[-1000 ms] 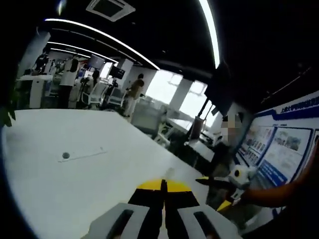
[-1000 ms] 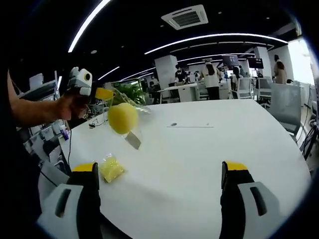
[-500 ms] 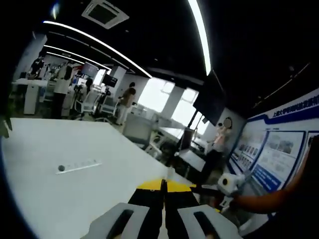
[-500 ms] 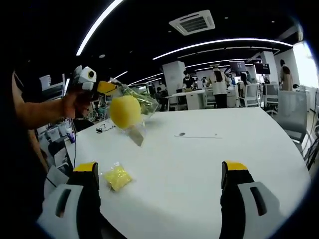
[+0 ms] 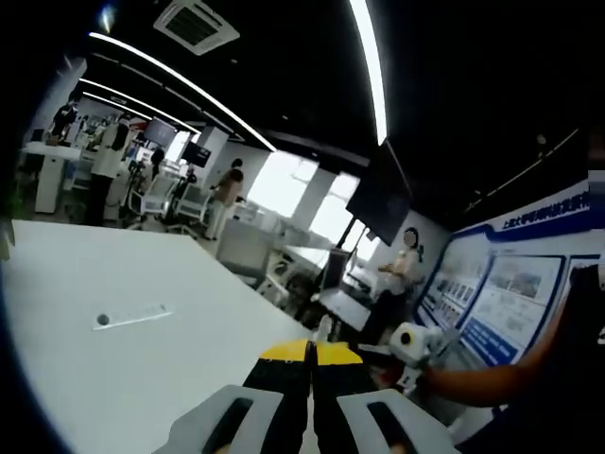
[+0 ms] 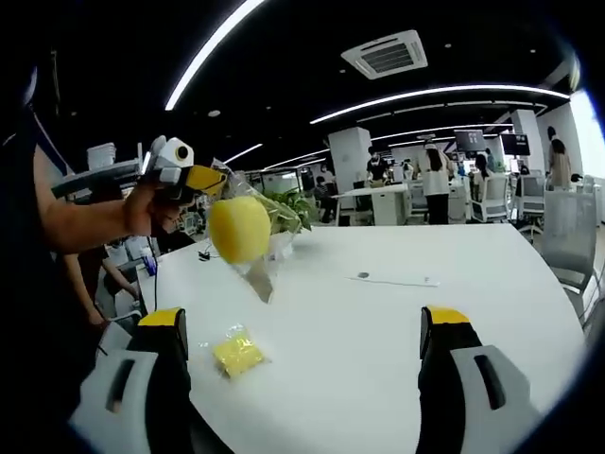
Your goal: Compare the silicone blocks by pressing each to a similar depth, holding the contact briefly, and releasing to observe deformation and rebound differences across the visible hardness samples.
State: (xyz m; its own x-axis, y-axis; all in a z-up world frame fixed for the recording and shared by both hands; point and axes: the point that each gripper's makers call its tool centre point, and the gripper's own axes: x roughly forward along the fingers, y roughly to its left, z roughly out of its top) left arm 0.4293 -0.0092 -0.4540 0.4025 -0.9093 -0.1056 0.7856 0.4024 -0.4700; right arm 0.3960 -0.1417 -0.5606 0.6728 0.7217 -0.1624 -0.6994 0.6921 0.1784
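In the right gripper view we see our left gripper (image 6: 203,180) raised above the white table (image 6: 397,331), its yellow-tipped jaws pinched on the top of a clear plastic bag (image 6: 255,222) that hangs in the air with a round yellow silicone block (image 6: 238,228) inside it. A second, smaller bagged yellow block (image 6: 237,354) lies flat on the table below and a little nearer to us, just beside our right gripper's left jaw. Our right gripper (image 6: 302,331) hovers over the table with its two jaws spread wide and nothing between them. In the left gripper view our left gripper (image 5: 309,352) shows its yellow tips pressed together; the bag itself is not clear there. Further off on the table lies a thin pale strip with a dark round spot at one end (image 6: 395,279). People stand by desks in the background.
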